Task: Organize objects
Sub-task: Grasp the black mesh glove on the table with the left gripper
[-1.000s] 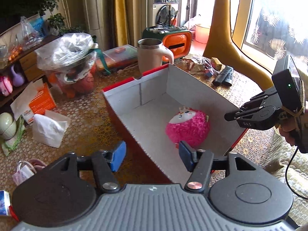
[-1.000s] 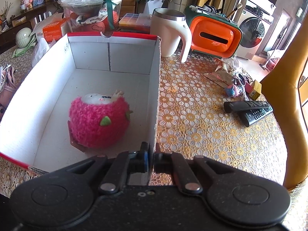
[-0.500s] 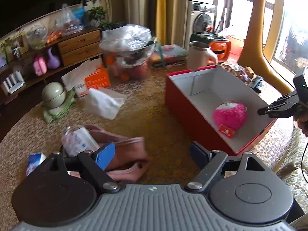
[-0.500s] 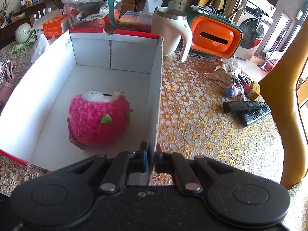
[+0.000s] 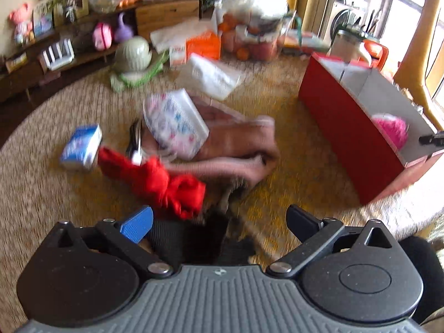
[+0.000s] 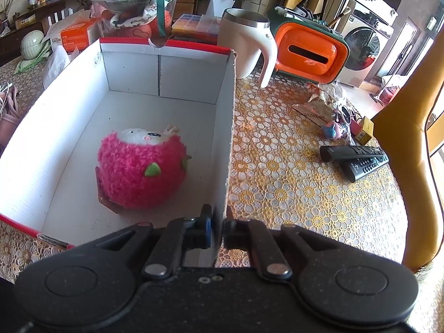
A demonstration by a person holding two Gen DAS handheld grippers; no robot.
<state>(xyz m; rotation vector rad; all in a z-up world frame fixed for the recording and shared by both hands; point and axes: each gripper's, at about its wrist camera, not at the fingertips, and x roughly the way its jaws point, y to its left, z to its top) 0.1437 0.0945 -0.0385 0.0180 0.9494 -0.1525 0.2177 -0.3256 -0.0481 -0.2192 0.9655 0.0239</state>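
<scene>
The right gripper is pinched tight on the near end of the box's right wall, one finger inside and one outside. The box is red outside, white inside, and sits on the surface with its flowery lace cover. Only one thing is in it: a fuzzy pink plush toy with a white face, sitting on the box floor toward the near end, not touching the walls.

To the right of the box there's a white mug at the far corner, an orange tissue holder beside that, and two black remotes lying crossed, well apart from the box.

The left gripper is spread wide with nothing between the fingers. That view is pretty blurry, but it's over a pile of stuff left of the box: a red cloth closest to the gripper, a pink bag behind it, a white patterned pack lying on the bag, and a small blue and white carton off to the left. None of it is touching the gripper as far as I can tell.
</scene>
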